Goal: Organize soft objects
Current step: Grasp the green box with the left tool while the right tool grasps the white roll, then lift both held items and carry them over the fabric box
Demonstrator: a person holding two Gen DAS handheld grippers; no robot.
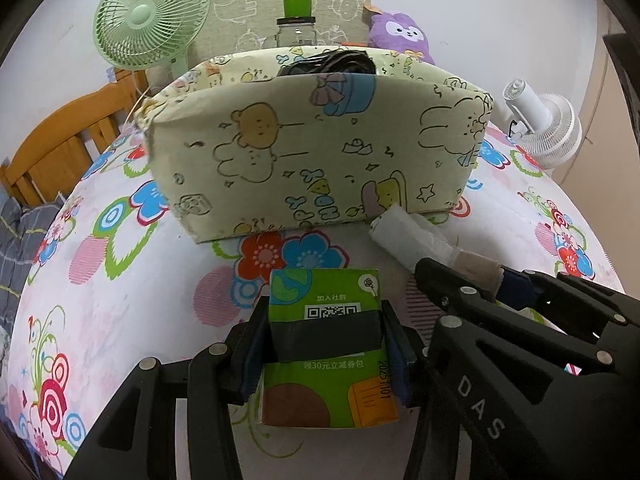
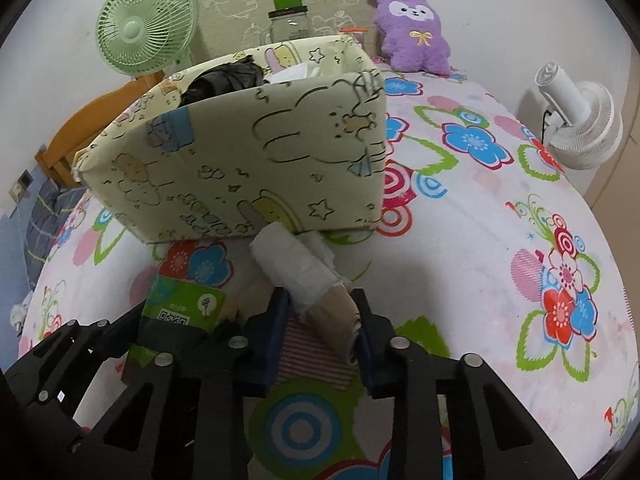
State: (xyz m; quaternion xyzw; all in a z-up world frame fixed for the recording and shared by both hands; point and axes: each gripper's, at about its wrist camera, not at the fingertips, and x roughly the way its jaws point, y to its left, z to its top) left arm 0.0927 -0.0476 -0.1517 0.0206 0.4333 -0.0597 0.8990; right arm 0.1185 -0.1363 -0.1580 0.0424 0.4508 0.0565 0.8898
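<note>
Roll [image 2: 304,268] points toward box [image 2: 240,168], near end clamped by right gripper [image 2: 320,336]

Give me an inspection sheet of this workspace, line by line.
Surface: bed with flowered sheet.
Job's things: green tissue pack in the left gripper; rolled white and beige cloth lying against the box front; patterned fabric box holding something dark.
Clutter: purple plush toy, glass jar with green cap behind the box.
Grippers: left gripper shut on the tissue pack; right gripper around the cloth roll's beige end, pad contact unclear.
Cables: dark cord at the white fan.
Surroundings: green fan, wooden bed frame, pale wall.
</note>
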